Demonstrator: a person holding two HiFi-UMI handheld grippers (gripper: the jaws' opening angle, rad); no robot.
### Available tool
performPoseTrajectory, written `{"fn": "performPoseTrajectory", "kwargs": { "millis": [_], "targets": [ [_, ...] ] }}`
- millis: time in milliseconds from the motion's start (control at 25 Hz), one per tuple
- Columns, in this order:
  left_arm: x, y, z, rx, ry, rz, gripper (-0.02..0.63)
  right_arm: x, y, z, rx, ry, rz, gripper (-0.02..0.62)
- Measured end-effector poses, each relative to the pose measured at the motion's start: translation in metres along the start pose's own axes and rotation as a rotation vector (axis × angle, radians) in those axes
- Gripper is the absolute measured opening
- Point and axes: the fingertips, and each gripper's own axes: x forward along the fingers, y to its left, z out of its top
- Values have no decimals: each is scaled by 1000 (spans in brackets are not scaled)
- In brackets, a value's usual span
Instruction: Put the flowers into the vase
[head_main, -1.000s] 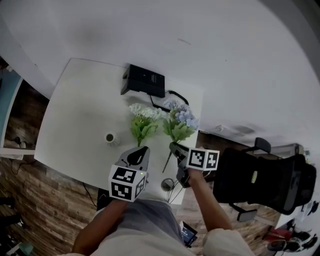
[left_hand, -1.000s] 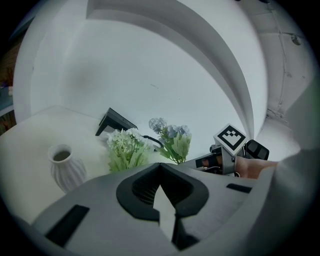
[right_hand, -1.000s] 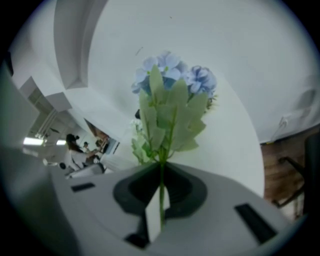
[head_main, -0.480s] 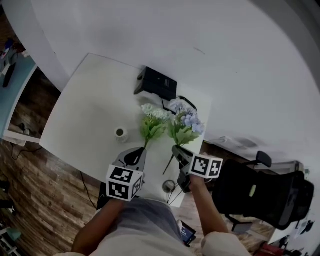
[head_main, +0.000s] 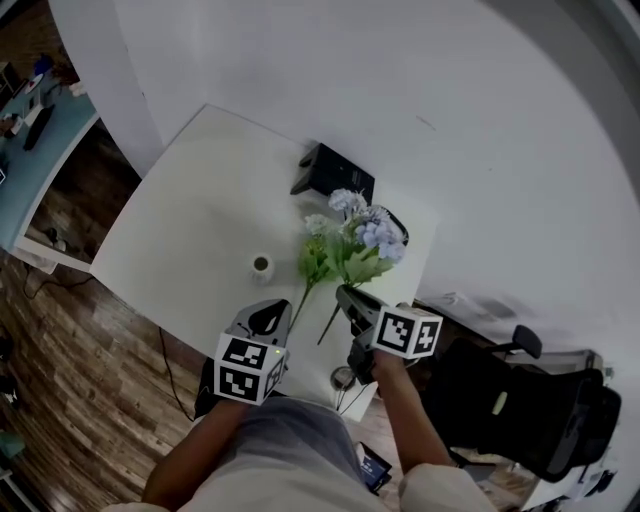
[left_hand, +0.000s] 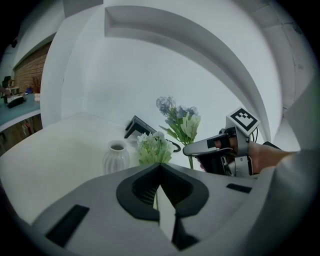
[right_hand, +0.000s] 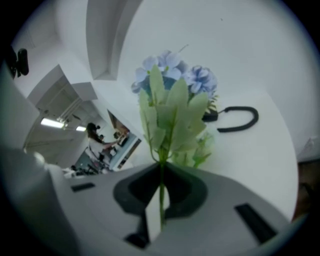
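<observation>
- The white bunch stood upright above the counter, its thin stem pinched in the closed left gripper. The blue bunch was just beside it, its stem clamped in the closed right gripper.
- The vase sat on the counter just left of both bunches, with nothing in it.
- The step called for one bunch at a time: stem end over the narrow mouth, kept vertical, lowered — released only once inside.
- The blue bunch did best to wait apart — tangled leaves could tip what looked like a light vase.
</observation>
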Motion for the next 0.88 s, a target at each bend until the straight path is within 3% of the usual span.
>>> {"fn": "performPoseTrajectory", "kwargs": {
  "millis": [640,880],
  "targets": [
    [-14,22,-3,-19,-9,37,25,38,64,38,-159,-12,90,37],
    [-18,37,0,-21,-9,56,25,50,99,57,-213,-60,126,37]
  ]
}}
